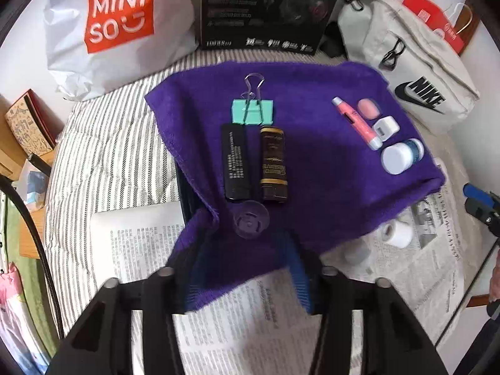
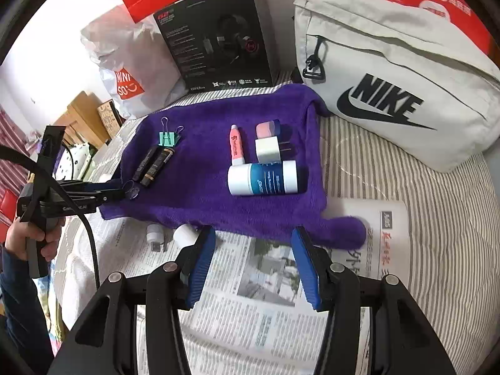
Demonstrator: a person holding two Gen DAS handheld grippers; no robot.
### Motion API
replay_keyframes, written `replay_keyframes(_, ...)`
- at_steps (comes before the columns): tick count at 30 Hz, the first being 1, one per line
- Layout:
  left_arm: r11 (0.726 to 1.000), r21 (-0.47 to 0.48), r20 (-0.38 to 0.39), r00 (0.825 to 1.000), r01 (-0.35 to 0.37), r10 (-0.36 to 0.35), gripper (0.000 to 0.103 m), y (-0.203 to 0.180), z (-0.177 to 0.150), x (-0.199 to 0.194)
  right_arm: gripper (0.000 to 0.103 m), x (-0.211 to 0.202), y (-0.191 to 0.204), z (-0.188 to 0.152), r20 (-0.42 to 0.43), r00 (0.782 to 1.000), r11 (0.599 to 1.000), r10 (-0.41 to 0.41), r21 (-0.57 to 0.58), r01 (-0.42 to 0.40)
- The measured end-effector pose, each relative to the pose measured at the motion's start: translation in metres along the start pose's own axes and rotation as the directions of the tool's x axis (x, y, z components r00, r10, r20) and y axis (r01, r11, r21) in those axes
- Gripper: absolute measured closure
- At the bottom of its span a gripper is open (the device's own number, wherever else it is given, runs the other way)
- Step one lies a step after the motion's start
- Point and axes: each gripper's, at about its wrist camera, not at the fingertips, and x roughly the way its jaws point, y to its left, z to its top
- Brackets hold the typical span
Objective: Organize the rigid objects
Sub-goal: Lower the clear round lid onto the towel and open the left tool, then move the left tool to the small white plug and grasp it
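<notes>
Striped bed holds a purple towel. Small things lie on it: green clip at 12 o'clock, blue jar at 3. Both grippers, left and right, have fingers apart, holding nothing.

Purple towel on striped bedding, green binder clip above two dark tubes, clear suction cup below, left gripper parted.

Light: bright, even, daylight-like.
Shadows: soft.
Blur: left view's lower part smeared.
Edges: strong fisheye bending, dark corners.
</notes>
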Motion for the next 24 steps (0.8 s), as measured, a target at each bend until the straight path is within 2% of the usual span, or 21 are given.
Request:
replay_keyframes(2, 1.0, 0.006, 0.025, 1.0, 0.002, -0.002, 0.037, -0.008, -0.007, -0.01, 0.052, -0.006, -0.001, -0.005, 0.008, 1.0, 1.0, -0.001, 0.004, 0.001)
replay_keyframes(7, 0.999, 0.03, 0.054, 0.998, -0.034, 0.033, 0.037, -0.036, -0.021, -0.022, 0.052, -0.019, -0.003, -0.019, 0.019, 1.0, 1.0, 0.004, 0.028, -0.004)
replay_keyframes(11, 0.999, -0.028, 0.087, 0.995, -0.04, 0.042, 0.037, -0.051, -0.029, -0.026, 0.052, -0.03, -0.009, -0.031, 0.023, 1.0, 0.999, 0.014, 0.051, -0.015)
replay_keyframes(13, 0.998, -0.051, 0.107, 0.994, -0.021, 0.026, 0.037, -0.057, -0.034, -0.027, 0.051, -0.034, -0.012, -0.037, 0.028, 1.0, 0.998, 0.012, 0.06, -0.014)
replay_keyframes(16, 0.997, -0.074, 0.106, 0.994, -0.011, 0.019, 0.037, -0.063, -0.038, -0.024, 0.051, -0.038, -0.016, -0.044, 0.028, 0.999, 0.997, 0.017, 0.072, -0.019)
replay_keyframes(24, 0.998, -0.048, 0.094, 0.994, -0.049, 0.054, 0.038, -0.088, -0.04, -0.015, 0.051, -0.039, -0.019, -0.057, 0.017, 0.999, 0.996, 0.032, 0.087, -0.033)
